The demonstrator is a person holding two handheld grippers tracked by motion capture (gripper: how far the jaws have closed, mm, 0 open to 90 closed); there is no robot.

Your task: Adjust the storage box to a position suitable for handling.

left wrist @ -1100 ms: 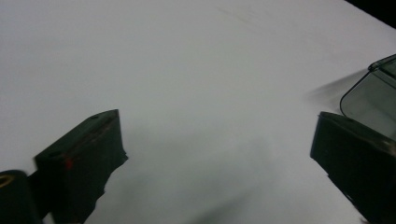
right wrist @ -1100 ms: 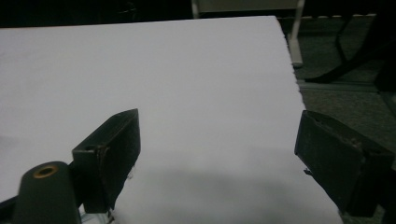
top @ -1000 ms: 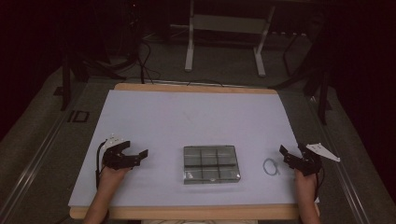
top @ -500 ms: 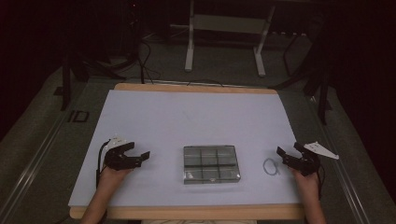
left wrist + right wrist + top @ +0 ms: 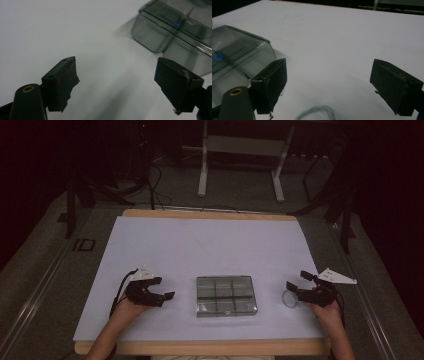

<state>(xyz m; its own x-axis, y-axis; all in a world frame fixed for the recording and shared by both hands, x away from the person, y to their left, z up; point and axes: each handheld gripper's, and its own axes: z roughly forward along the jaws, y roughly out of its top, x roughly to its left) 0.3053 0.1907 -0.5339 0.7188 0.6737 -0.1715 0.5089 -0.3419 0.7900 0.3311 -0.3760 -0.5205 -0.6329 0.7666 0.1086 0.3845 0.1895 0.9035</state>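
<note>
Both grippers flank the clear compartment box (image 5: 226,295) as if to work on it from two sides: left gripper (image 5: 159,295) spread and empty, box just ahead of its jaws; right gripper (image 5: 294,290) likewise spread and empty, over a pale ring (image 5: 289,299) beside the box. Versus the earlier frame, left gripper has slid toward the box, its jaws closing slightly on nothing; right barely moved

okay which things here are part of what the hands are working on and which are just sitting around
In the job: clear divided box; thin ring lying on the table by the right gripper; left gripper, jaws just closing a little on nothing.

Lying about: white table sheet; metal stand behind the table.
</note>
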